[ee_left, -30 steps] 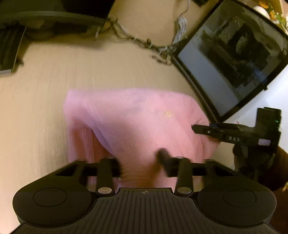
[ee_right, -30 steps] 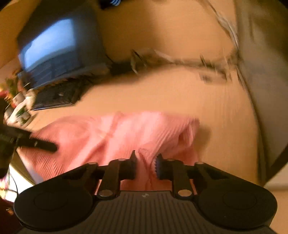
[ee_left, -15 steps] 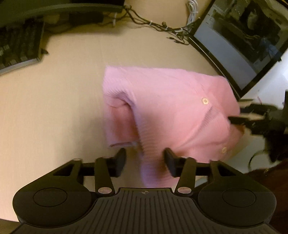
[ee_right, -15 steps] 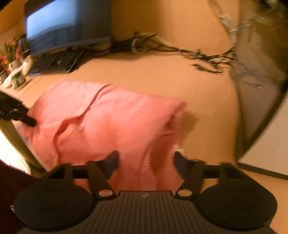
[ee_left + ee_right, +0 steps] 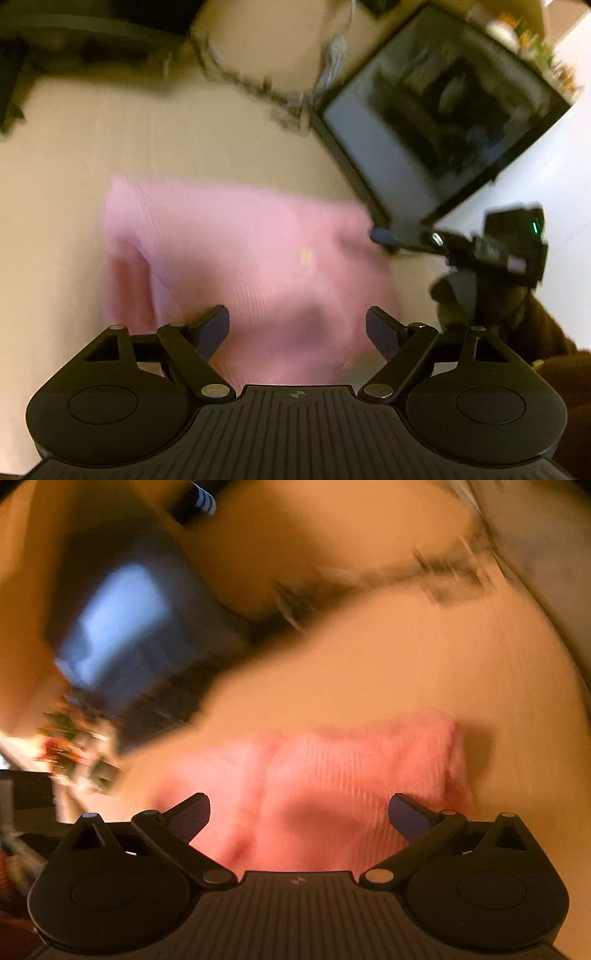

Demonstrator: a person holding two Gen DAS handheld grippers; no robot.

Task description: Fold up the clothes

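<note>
A pink ribbed knit garment [image 5: 236, 258] lies folded on the pale wooden desk [image 5: 110, 147], its near edge reaching toward both cameras. The left gripper [image 5: 297, 328] hangs over that near edge with its jaws spread wide, nothing between them. The right gripper [image 5: 299, 814] is likewise wide open above the cloth [image 5: 332, 775]; it also shows at the garment's right side [image 5: 384, 234] in the left view. A dark flat monitor [image 5: 436, 122] stands beyond, near tangled cables [image 5: 258, 85]. Both views are blurred
</note>
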